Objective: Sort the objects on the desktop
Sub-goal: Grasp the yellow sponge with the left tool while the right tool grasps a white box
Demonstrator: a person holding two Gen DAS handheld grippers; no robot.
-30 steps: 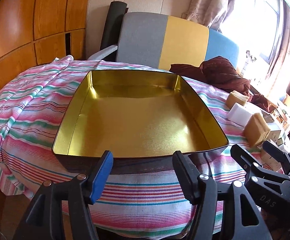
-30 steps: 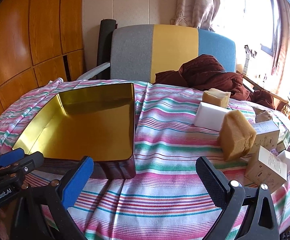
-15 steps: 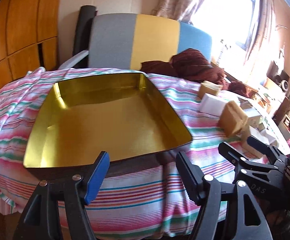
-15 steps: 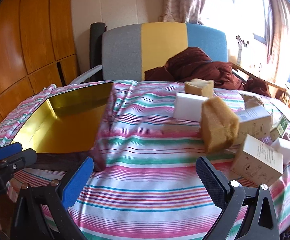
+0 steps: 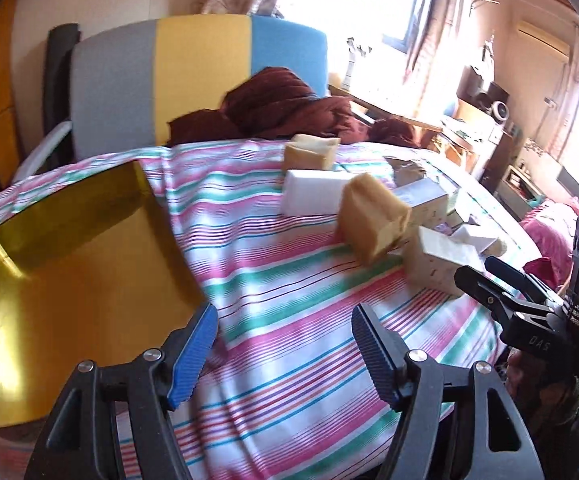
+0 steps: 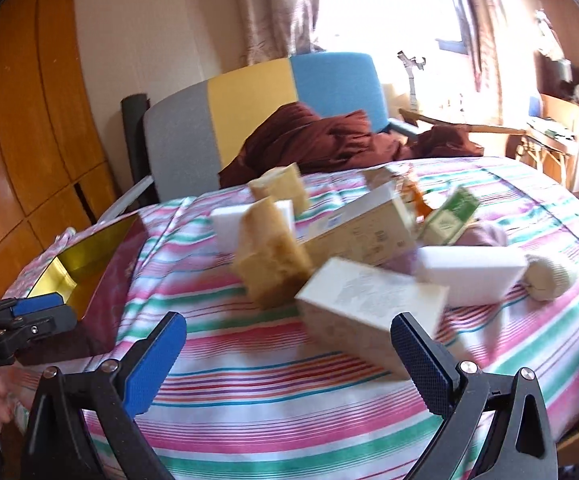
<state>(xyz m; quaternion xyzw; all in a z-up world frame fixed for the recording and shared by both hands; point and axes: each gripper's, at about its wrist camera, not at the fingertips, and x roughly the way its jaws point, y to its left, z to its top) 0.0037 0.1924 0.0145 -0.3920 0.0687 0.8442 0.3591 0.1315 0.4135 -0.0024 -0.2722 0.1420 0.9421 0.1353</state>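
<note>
Setting: round worktop (image 6: pixel 329 420) under a pink, green and white striped cloth; grey, yellow and blue chair (image 6: pixel 257 120) at the far side, dark red garment (image 6: pixel 329 140) draped over it.
Gold tin (image 5: pixel 69 280): on the left of the worktop, open, shiny inside, nothing visible in the part shown.
Loose objects: clustered right of the tin, well apart from it.
Tan sponges: near one (image 6: pixel 269 256) standing on end, another (image 6: pixel 281 188) farther back; likely light, soft, squashing under a pinch; best taken across the narrow sides.
White foam blocks: one (image 6: pixel 469 276) on the right, one (image 6: pixel 229 224) behind the near sponge; probably very light, easily dented.
Cardboard cartons: near one (image 6: pixel 369 312) just ahead of the right jaws, longer one (image 6: pixel 361 228) behind, green one (image 6: pixel 449 216) farther right; stiff but crushable, probably light; hold across the short width.
Cream ribbed object (image 6: pixel 549 276): far right, rounded, kind unclear; may roll.
Writing: small print on the cartons, blurred, unreadable; "DAS" on the right gripper's body, seen from the left view.
Left gripper (image 5: pixel 283 344): jaws wide apart, holding nothing, over cloth beside the tin's near right corner.
Right gripper (image 6: pixel 287 354): jaws wide apart, holding nothing, aimed at the near carton.
Stage: objects outside the tin; consistent with sorting into it or out of it.
</note>
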